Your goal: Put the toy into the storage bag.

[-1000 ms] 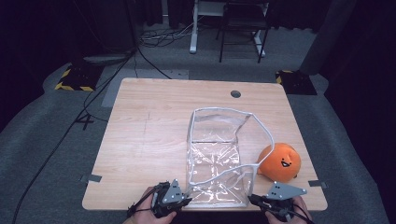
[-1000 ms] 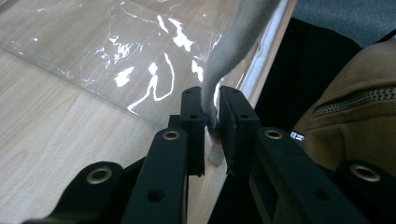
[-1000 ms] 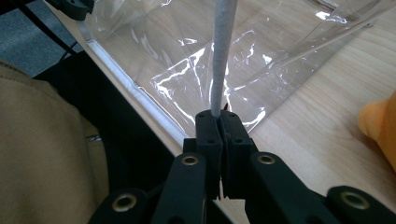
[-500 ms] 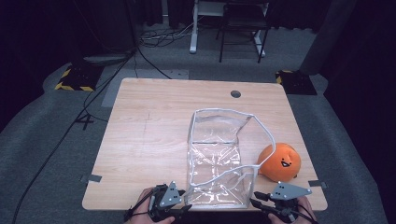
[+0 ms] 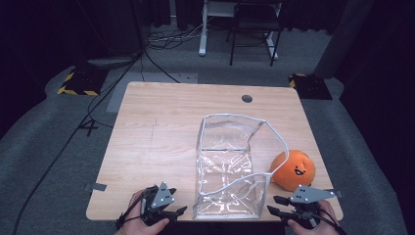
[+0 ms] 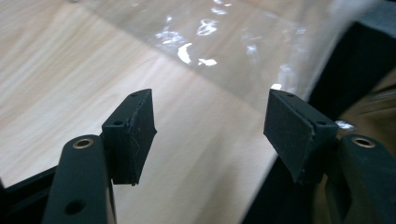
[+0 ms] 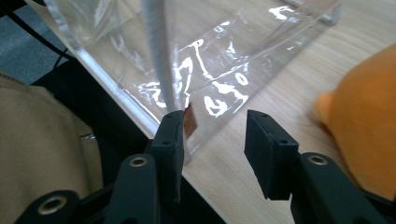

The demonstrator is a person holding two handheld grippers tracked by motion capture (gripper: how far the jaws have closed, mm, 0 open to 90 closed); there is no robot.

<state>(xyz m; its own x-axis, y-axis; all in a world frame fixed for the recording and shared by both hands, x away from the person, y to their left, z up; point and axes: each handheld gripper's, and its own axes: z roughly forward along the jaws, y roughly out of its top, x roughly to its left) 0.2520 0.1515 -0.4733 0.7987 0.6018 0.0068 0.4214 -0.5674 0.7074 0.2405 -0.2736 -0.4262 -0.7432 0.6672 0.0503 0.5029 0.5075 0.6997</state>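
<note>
A clear plastic bag [image 5: 230, 166] with a white zip rim stands open on the wooden table [image 5: 156, 132]. An orange plush toy [image 5: 293, 170] with a face lies against its right side. My left gripper [image 5: 182, 211] sits at the table's front edge, just left of the bag's near corner. Its jaws have just been opening, and in the left gripper view [image 6: 210, 119] nothing is between them; the bag [image 6: 233, 42] lies beyond. My right gripper [image 5: 274, 206] is at the bag's near right corner, jaws also just opening [image 7: 215, 135] and not touching the bag [image 7: 210, 70], with the plush toy [image 7: 364, 116] beside them.
The white zip rim [image 7: 156, 46] arches up close ahead of the right gripper's left jaw. A round cable hole [image 5: 247, 98] sits near the table's far edge. Cables, a chair and a desk frame stand on the floor behind the table.
Both grippers were shut at the bag's near edge and have opened. The left gripper has drawn away to the left of the bag. The bag and plush toy stay put.
</note>
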